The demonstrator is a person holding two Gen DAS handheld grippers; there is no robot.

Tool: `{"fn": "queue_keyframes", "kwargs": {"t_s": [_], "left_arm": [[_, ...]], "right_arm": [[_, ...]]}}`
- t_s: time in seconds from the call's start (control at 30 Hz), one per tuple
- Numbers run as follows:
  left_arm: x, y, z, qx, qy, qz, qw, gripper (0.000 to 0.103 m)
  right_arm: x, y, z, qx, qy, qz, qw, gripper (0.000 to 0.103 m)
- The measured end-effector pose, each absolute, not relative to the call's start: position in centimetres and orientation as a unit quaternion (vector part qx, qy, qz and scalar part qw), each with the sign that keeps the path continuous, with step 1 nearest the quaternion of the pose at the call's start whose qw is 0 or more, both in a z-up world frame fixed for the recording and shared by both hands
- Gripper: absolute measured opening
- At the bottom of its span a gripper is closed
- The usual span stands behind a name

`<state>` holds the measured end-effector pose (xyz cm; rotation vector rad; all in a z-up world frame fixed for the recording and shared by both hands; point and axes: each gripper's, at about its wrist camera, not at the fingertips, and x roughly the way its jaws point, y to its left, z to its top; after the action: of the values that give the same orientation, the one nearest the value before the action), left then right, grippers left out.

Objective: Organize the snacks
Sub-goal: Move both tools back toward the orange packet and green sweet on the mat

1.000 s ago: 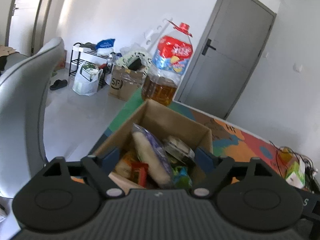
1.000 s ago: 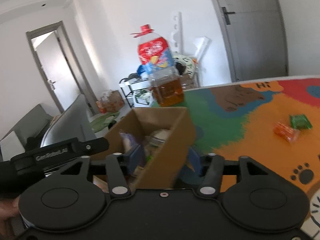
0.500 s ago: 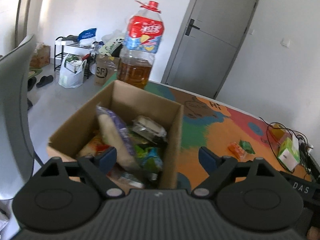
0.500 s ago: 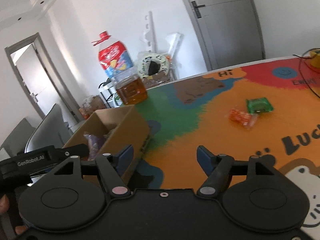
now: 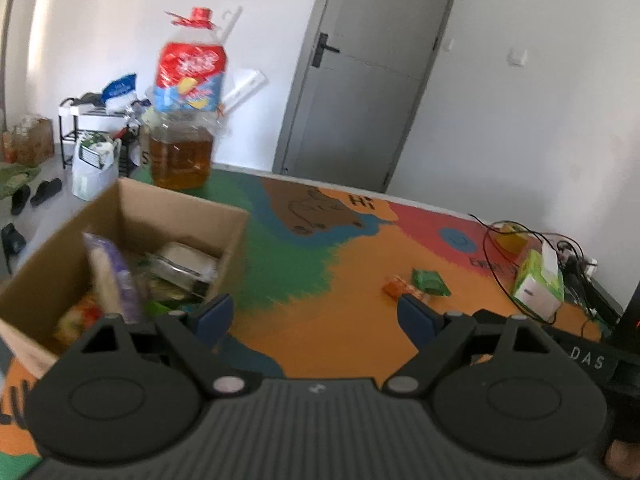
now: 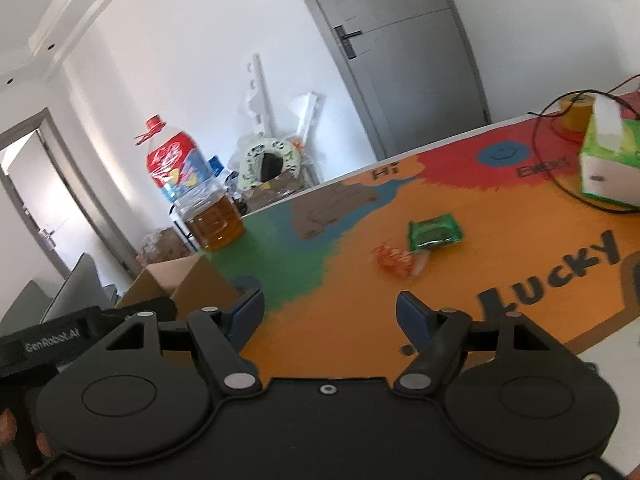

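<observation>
Left wrist view, one cardboard box (image 5: 132,216) of snacks, two loose packets, one green packet (image 5: 430,282), one orange packet (image 5: 400,289), left gripper (image 5: 314,314) and right gripper (image 6: 330,312) both spread wide, empty.

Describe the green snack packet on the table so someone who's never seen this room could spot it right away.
Start at the colourful table mat and find its orange area, between the cardboard box and the tissue box. Two small packets lie there side by side. The green snack packet is the flat, shiny green one; the orange packet beside it is crumpled.
</observation>
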<state>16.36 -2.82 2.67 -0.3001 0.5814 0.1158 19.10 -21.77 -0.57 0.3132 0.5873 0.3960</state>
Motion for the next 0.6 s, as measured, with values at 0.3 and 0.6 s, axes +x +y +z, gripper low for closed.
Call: {"fn": "queue_keyframes", "kwargs": {"t_s": [0.3, 0.6], "left_arm": [[19.0, -5.6, 1.3, -0.149, 0.298, 0.042, 0.942, 0.088], [21.9, -7.6, 0.0, -0.150, 0.307, 0.029, 0.940, 0.088]], "right_arm": [[20.3, -25.0, -1.6, 0.159, 0.288, 0.161, 0.931, 0.075], [21.9, -27.1, -3.1, 0.169, 0.294, 0.143, 0.930, 0.076]]}}
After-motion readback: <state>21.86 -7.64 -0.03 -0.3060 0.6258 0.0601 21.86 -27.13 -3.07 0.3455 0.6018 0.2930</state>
